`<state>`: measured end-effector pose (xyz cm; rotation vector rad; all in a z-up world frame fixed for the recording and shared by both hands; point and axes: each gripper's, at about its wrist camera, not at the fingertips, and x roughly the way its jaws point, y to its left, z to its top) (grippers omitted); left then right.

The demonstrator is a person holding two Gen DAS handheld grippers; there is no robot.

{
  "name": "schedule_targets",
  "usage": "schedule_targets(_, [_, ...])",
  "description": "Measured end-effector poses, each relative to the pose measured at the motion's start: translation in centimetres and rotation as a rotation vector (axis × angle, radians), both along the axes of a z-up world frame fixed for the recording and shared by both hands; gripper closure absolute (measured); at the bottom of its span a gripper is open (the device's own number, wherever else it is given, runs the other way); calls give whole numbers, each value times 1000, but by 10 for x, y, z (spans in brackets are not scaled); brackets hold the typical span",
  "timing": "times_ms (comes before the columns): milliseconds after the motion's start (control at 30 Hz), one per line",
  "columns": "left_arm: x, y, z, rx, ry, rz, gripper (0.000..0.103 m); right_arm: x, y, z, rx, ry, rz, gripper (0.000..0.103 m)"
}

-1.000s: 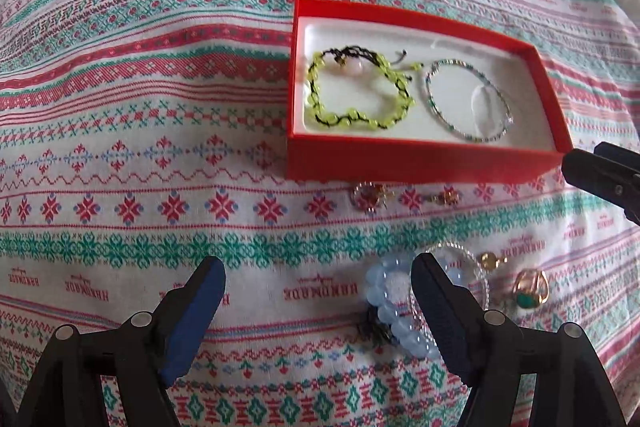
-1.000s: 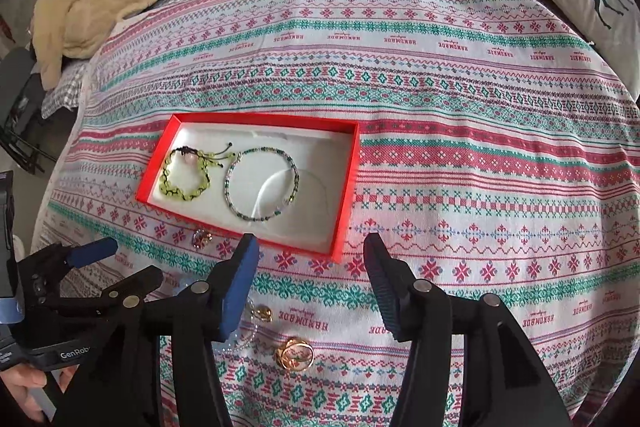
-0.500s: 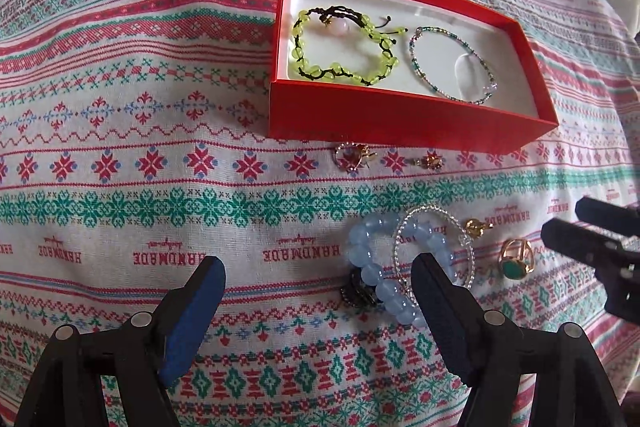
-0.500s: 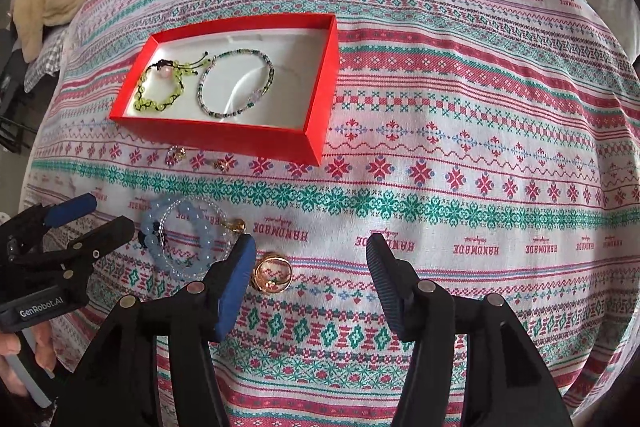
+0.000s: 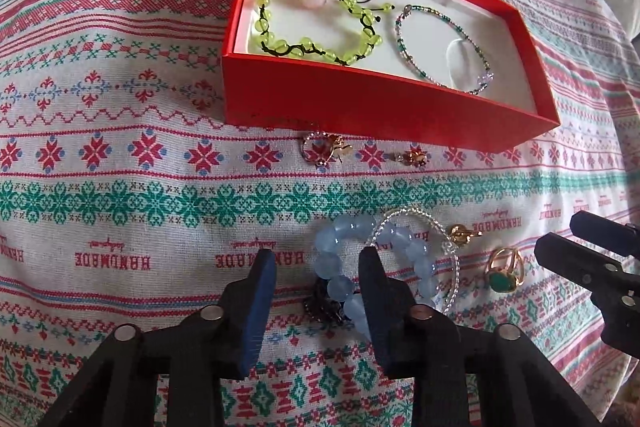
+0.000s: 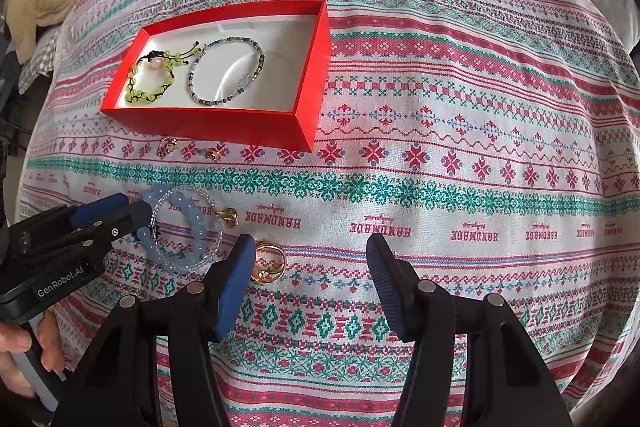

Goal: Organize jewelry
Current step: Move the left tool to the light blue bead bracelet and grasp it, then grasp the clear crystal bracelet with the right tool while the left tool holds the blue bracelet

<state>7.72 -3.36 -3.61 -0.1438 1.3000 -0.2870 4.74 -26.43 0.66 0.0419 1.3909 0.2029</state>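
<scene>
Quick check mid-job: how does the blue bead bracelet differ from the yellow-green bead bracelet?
The blue bead bracelet lies loose on the patterned cloth; the yellow-green bead bracelet already sits inside the red box. The blue one's beads are larger and packed tight; the yellow-green one's are spaced along dark cord. The left gripper straddles the blue one. Both are beaded loops.

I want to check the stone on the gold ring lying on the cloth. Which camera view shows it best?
The left wrist view: the gold ring lies unobstructed, its green stone facing the camera. In the right wrist view the ring is partly hidden behind a finger of the right gripper, and the stone hardly shows.
</scene>
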Motion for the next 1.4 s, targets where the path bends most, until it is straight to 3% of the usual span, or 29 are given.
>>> schedule_targets(233, [6,-14,-10,29,6,-13,81,-2,6,1,18,-2,15,43])
schedule_targets(267, [7,-15,-11,32,2,-15,84,-2,7,2,20,-2,18,43])
schedule_targets(300, [8,-15,-10,30,-2,-17,93,-3,8,2,23,-3,20,43])
schedule_targets(333, [8,-16,-9,29,-7,-19,94,-3,9,2,25,-3,22,43])
schedule_targets(1000, [-11,17,60,-55,-200,20,95,-3,41,4,93,0,86,43])
schedule_targets(1267, [-11,34,71,-59,-230,51,95,-5,61,-10,195,89,108,43])
schedule_targets(1400, [-13,37,71,-54,-229,52,95,-7,75,-21,153,104,121,43])
